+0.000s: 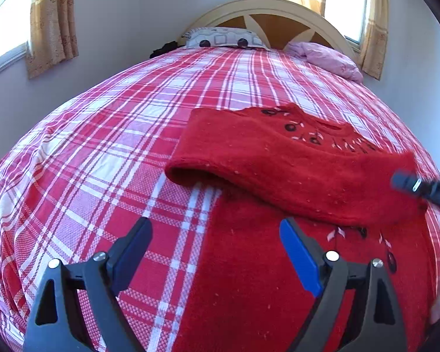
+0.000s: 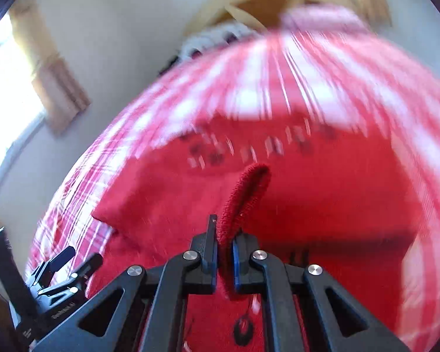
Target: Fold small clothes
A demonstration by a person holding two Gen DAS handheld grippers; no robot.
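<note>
A small red knitted garment (image 1: 278,170) with dark and white stitched marks lies on the plaid bed, its far part folded over toward me. My left gripper (image 1: 217,234) is open and empty, held low over the garment's left edge. My right gripper (image 2: 224,243) is shut on a raised edge of the red garment (image 2: 243,196), lifting it above the rest of the cloth. The right gripper also shows in the left wrist view (image 1: 425,189) at the garment's right side. The right wrist view is blurred by motion.
The bed has a red, white and purple plaid cover (image 1: 117,135). A patterned pillow (image 1: 223,38) and a pink bundle (image 1: 328,58) lie by the wooden headboard (image 1: 278,14). Walls and curtained windows stand on both sides. The left gripper shows at the lower left of the right wrist view (image 2: 64,267).
</note>
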